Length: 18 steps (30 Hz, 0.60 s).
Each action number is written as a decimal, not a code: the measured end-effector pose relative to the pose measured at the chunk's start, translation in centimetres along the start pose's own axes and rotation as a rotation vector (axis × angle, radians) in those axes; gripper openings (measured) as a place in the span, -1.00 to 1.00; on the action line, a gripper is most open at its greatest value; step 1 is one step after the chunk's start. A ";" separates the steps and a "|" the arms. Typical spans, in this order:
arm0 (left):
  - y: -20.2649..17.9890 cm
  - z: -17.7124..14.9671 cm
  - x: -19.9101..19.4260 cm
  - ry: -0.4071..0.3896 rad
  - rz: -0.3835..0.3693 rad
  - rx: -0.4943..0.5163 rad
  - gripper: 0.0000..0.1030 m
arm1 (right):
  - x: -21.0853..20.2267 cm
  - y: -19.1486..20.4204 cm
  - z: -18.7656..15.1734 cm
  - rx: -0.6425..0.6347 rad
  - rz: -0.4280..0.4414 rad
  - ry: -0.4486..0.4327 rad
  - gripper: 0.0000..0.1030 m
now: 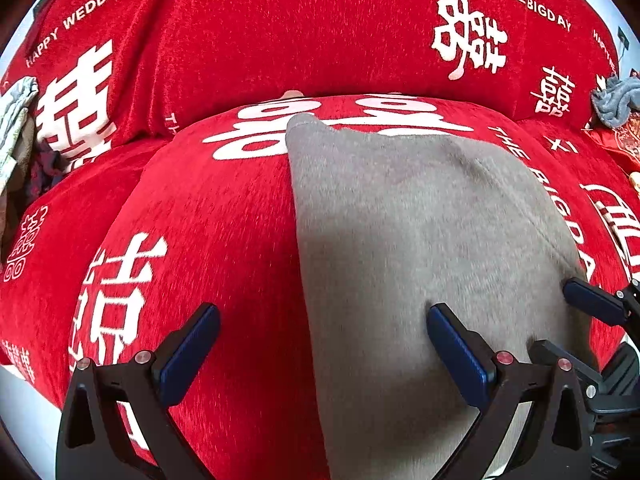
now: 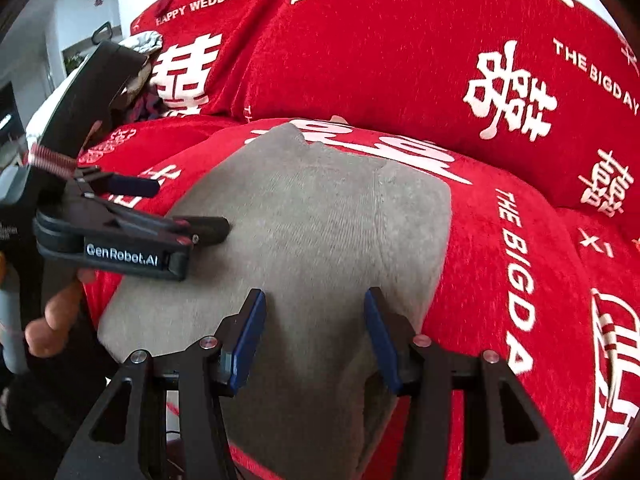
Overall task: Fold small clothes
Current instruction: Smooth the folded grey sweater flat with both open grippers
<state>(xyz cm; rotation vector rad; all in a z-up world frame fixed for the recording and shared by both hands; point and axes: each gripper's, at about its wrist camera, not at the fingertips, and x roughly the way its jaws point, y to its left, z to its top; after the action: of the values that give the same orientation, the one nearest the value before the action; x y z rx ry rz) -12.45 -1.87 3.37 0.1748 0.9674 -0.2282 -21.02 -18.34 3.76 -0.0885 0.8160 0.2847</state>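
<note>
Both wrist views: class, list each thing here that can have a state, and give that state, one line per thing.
Grey garment: lying spread on the red seat cushion, near end hanging over the front edge.
Left gripper: open, ungripped, one finger over the garment.
Right gripper: open, over the garment's near end.
Red seat cushion: covered with printed cloth.

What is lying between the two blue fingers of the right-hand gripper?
Only the grey garment lies between the open right gripper fingers, spread on the red cover; the right wrist view shows this.

Right tool (image 2: 316, 320) open over grey garment (image 2: 320, 232) — red sofa cover (image 2: 400, 60)
</note>
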 end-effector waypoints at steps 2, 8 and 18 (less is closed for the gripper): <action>0.0 -0.6 -0.3 -0.008 0.002 -0.002 1.00 | -0.5 0.4 -0.7 -0.009 -0.010 -0.002 0.07; 0.1 -2.2 -1.0 -0.021 0.003 -0.013 1.00 | -0.6 1.0 -2.7 -0.004 -0.011 0.018 0.09; -0.5 -4.1 -3.3 -0.024 0.024 0.028 1.00 | -2.4 1.7 -2.4 0.079 0.001 0.093 0.21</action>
<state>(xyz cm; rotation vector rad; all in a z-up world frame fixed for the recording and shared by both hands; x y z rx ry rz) -17.59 -0.99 3.80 0.2084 0.9378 -0.2216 -24.77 -17.70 3.94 -0.0269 0.9188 0.2506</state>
